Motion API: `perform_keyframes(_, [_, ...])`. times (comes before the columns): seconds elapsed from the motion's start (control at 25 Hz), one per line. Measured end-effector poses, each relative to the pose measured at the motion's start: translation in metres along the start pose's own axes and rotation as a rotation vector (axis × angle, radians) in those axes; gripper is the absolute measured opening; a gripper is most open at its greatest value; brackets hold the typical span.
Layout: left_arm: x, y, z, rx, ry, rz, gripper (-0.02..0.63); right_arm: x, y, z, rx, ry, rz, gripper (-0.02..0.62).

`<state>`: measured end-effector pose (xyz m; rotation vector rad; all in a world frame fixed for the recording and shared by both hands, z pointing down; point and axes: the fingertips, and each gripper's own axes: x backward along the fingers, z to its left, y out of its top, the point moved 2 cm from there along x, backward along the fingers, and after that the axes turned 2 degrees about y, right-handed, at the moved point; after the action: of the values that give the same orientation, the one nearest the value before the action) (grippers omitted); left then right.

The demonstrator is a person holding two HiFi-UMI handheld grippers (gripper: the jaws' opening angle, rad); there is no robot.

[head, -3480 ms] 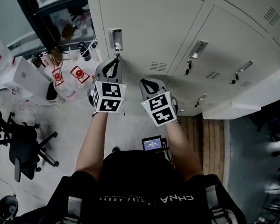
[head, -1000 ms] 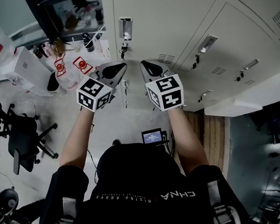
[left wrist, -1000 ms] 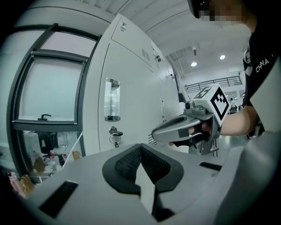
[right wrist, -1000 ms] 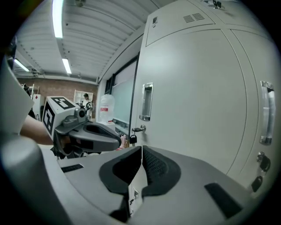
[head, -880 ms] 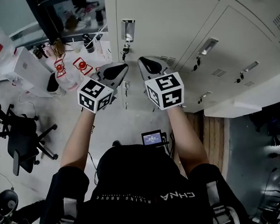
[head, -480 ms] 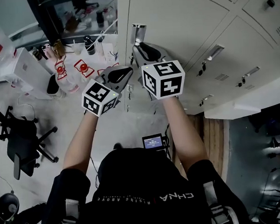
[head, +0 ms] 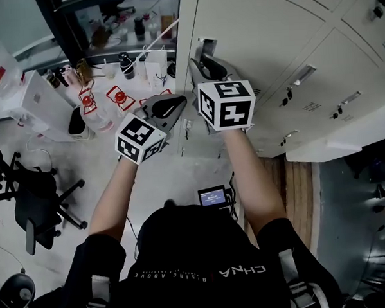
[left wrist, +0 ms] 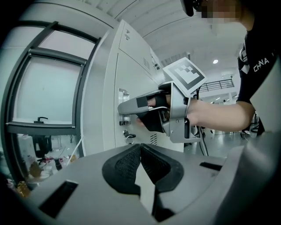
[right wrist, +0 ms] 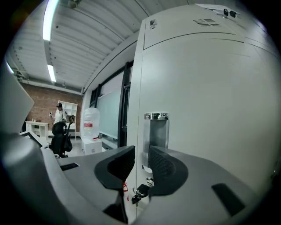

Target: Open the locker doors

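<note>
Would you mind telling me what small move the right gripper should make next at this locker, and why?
Probably ease the right gripper forward so its open jaws straddle the chrome handle, then close. The handle sits just ahead of the gap, the door looks closed, and the left gripper is shut and empty.

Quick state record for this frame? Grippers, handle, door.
left hand-held gripper: shut, empty, clear of the door
right hand-held gripper: jaws apart, tips at the metal handle, contact unclear
locker door: closed
key: in the lock under the handle
</note>
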<state>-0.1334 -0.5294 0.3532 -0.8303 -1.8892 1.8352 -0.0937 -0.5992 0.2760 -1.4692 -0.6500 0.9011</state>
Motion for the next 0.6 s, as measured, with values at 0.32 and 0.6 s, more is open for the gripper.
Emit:
perform_keyframes(0.32, [0.015, -0.003, 0.008, -0.004, -0.021, 0.001, 0.02, -0.004, -0.003, -0.002, 0.013, -0.033, 0.015, 0.064])
perform_keyframes(0.6, [0.022, -0.006, 0.012, 0.004, -0.052, 0.002, 0.02, 0.008, -0.005, 0.009, 0.02, 0.003, 0.016, 0.063])
